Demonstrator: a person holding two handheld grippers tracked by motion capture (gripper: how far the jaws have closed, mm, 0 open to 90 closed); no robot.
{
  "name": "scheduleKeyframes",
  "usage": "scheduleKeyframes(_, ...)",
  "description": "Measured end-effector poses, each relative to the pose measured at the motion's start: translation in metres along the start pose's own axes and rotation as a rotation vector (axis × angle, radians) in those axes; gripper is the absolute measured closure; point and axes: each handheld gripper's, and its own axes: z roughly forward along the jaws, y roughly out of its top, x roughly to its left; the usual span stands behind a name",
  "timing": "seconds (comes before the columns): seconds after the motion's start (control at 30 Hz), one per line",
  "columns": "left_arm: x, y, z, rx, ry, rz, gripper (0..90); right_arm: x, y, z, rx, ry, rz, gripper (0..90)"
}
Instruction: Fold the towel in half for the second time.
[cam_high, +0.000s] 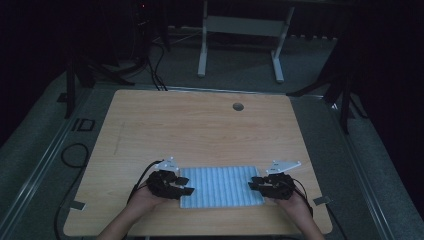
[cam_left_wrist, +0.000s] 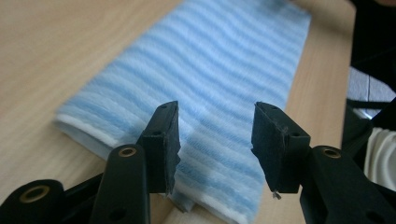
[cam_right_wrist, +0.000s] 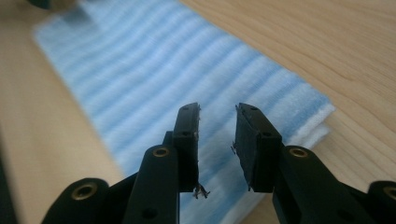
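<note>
Dark room all around, grey carpeted floor (cam_high: 45, 115) underfoot, and centre stage a light wooden rectangular table (cam_high: 200, 125) with a blue-and-white striped folded cloth (cam_high: 222, 186) lying flat near its front edge. At the cloth's left end sits the left claw (cam_high: 187, 184), jaws parted and released, nothing pinched between them; at the right end sits the right claw (cam_high: 254, 183), jaws a little apart too, hovering empty over the fabric.
</note>
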Motion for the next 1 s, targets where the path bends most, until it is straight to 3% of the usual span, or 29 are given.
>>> scheduleKeyframes(0.13,0.011,-0.003,0.016,0.045,0.037,-0.001,51.3,-0.008,0.001,0.016,0.044,-0.04,-0.009,68.9)
scheduleKeyframes(0.23,0.02,-0.003,0.017,0.033,0.025,-0.029,52.5,-0.014,0.001,0.028,0.072,-0.061,-0.014,68.9)
scheduleKeyframes(0.47,0.037,0.002,0.014,0.029,0.048,-0.047,54.0,-0.03,0.012,0.04,0.055,-0.04,0.009,68.7)
scheduleKeyframes(0.83,0.062,0.009,0.007,0.044,0.144,-0.036,53.9,-0.042,0.039,0.065,0.062,-0.048,0.003,68.4)
scheduleKeyframes(1.0,0.079,0.011,0.003,0.027,0.158,-0.069,53.9,-0.048,0.051,0.076,0.054,-0.042,0.019,68.3)
